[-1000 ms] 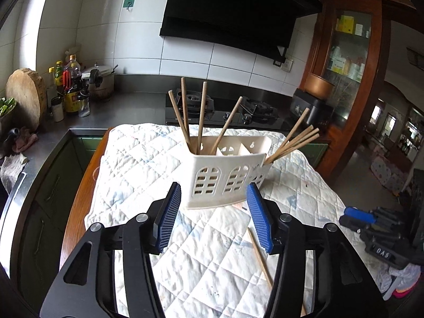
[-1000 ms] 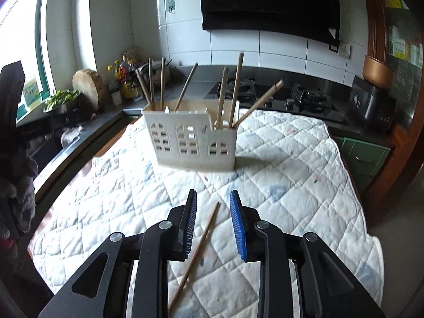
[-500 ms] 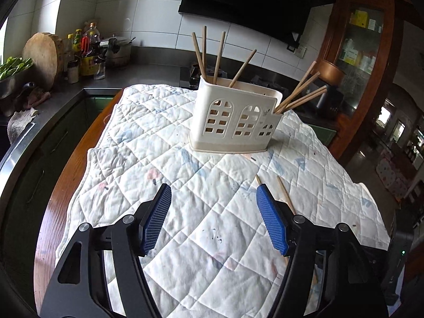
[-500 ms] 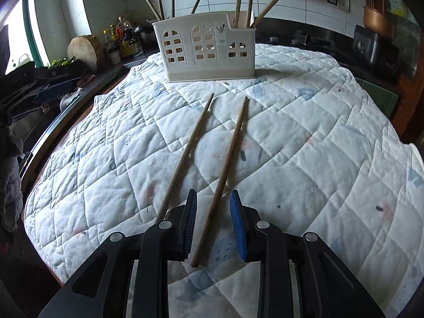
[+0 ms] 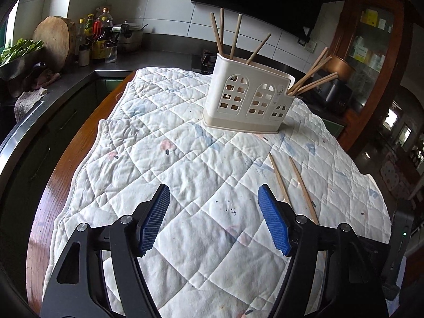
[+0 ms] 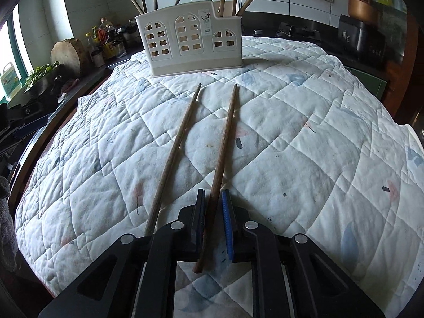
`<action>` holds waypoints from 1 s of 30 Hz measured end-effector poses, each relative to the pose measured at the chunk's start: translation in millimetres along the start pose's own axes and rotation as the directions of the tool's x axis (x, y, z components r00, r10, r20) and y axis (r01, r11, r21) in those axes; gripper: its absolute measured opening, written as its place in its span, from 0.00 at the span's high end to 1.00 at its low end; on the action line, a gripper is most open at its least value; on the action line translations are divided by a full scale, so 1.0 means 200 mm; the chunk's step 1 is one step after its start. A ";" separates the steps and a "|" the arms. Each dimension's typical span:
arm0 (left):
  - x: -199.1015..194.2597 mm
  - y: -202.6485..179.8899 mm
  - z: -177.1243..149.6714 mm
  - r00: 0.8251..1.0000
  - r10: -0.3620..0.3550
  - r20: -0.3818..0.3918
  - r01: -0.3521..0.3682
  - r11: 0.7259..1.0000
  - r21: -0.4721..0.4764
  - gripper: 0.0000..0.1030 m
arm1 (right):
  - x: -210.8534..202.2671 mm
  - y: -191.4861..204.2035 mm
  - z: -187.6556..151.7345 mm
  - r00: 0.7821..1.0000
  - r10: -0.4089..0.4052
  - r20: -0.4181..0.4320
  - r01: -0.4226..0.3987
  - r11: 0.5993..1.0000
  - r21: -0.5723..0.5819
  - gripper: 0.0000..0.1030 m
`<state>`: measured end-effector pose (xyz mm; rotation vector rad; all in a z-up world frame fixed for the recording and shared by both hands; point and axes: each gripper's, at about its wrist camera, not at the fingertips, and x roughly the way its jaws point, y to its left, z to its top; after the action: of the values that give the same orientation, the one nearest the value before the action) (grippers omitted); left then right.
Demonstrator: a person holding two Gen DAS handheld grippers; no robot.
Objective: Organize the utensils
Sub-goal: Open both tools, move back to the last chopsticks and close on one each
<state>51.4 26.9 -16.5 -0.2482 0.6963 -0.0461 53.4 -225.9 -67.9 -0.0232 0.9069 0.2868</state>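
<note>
Utensil holder (image 6: pixel 193 39) stands on quilt (image 6: pixel 291 132) near surface's far edge, w/ chopsticks upright in its left & right compartments. Two loose chopsticks lie side by side on quilt before holder, ends twd it: left chopstick (image 6: pixel 175 148), right chopstick (image 6: pixel 225 143). Right chopstick's near end sits betw right gripper (image 6: pixel 213 198) pads. Left gripper (image 5: pixel 214 212) over quilt, left of the pair.

Both cameras are sitting on the grippers and looking forward and down over the quilted cloth (image 5: pixel 201 185). The left one is looking from higher up, toward the far white holder (image 5: pixel 249 100). The right one is sitting very low, close to the cloth. Both are seeing the holder and two loose chopsticks (image 6: pixel 225 137).
</note>
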 end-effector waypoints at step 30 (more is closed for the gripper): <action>0.23 -0.47 -0.31 0.967 -0.137 -0.213 0.159 0.984 0.086 0.35 | -0.40 -0.24 0.12 0.969 0.044 0.241 -0.056 0.997 0.045 0.93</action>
<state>51.0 -82.4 -68.4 -0.1979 0.8785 -0.2530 38.0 -287.3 4.3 0.0806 0.6743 0.3062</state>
